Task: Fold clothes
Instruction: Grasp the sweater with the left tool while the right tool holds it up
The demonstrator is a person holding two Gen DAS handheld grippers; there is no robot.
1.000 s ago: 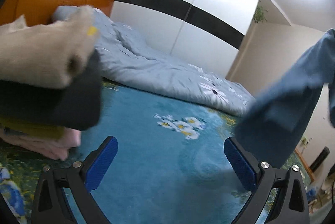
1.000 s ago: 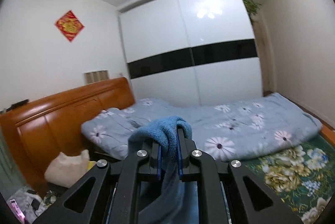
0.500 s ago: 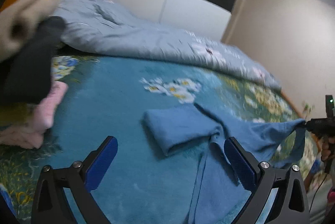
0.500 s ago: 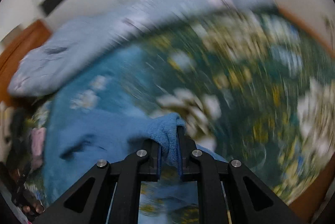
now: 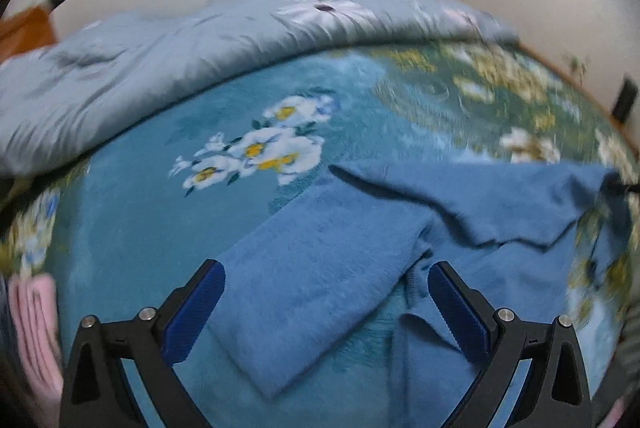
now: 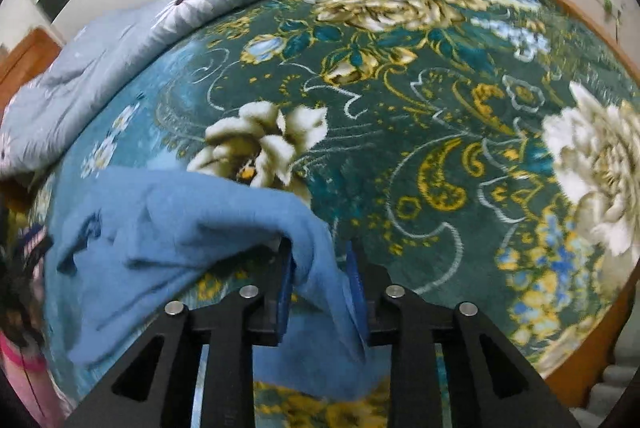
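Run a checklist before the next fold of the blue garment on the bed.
1. Right gripper has the blue garment between its fingers: ok, though they stand slightly apart.
2. Left gripper open and free: ok, it holds nothing.
3. Garment lying flat: not ok, one sleeve lies across the body and the held edge is lifted.
4. Bare bedspread beside the garment: ok.
5. Quilt away from the garment: ok.
6. Hem position: cannot tell, out of view.
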